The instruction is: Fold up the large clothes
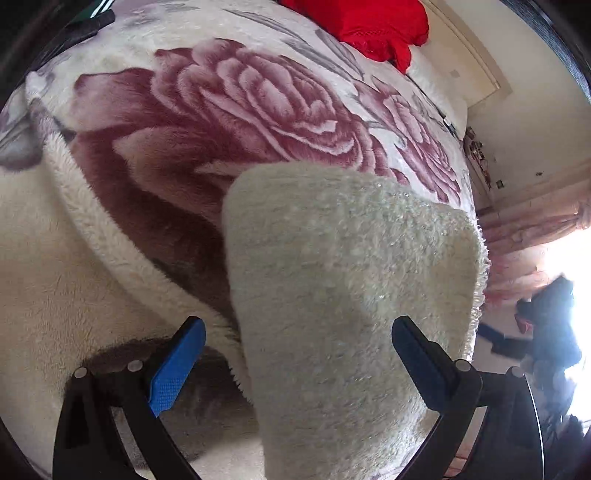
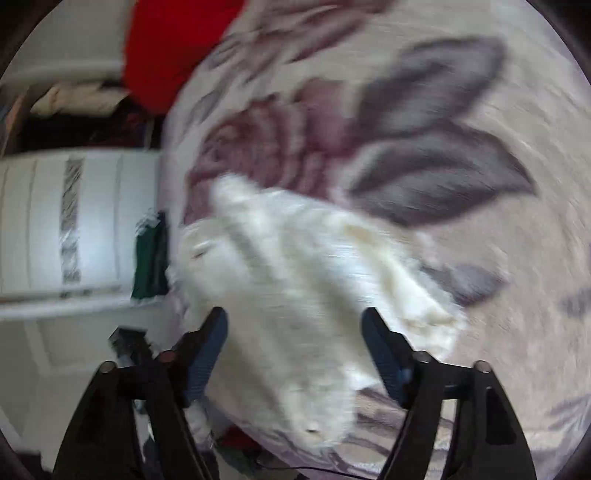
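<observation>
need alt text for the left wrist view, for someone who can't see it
A cream fleecy garment lies between the open left tongs, whose blue-padded fingers stand clear of it on either side. Under it spreads a plush blanket printed with large mauve roses, with a red cloth at its far end.

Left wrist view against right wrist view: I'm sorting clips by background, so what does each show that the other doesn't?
Only the left wrist view shows pink curtains beside a bright window, and a sharp, large rose print. Only the right wrist view, which is blurred, shows a white cabinet and a dark green cloth at the bed's edge. Both show the flowered blanket, a red cloth at its far end, and a fluffy white garment between open jaws.
</observation>
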